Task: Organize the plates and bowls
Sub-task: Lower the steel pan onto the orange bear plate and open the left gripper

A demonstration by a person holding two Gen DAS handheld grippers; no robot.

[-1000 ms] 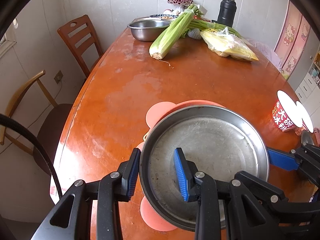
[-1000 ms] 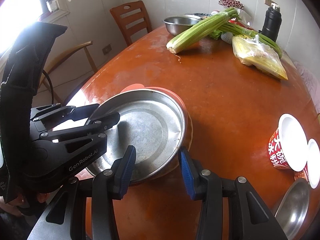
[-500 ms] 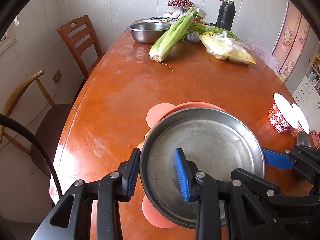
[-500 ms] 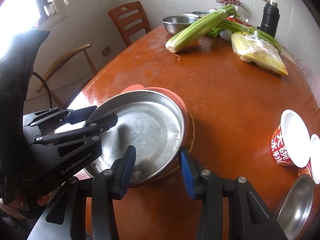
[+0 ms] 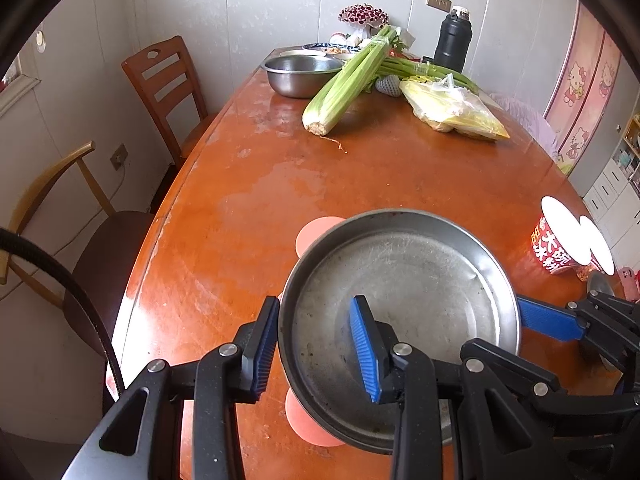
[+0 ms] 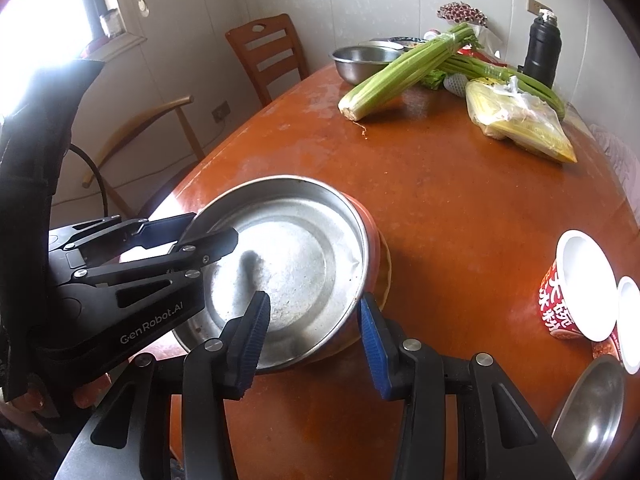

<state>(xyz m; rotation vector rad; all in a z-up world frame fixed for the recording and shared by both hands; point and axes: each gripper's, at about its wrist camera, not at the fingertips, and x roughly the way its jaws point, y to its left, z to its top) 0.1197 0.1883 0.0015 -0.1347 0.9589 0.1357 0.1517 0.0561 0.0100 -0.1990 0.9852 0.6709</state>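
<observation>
A round steel plate lies on top of an orange-pink plate near the table's front left edge. My left gripper straddles the steel plate's left rim, one pad outside and one over the plate floor. A gap shows between the pads and the rim, so it is open. My right gripper straddles the near right rim in the same way. It is open, with its right pad beside the orange plate. One of its blue fingers shows in the left wrist view.
A steel bowl, celery, a bag of yellow food and a black flask crowd the far end. A red noodle cup and a small steel dish sit at the right. Two chairs stand past the table's left edge.
The steel plate now covers more of the orange plate, hiding its far rim. My left gripper's pads stand a touch wider. The right gripper has stayed put.
</observation>
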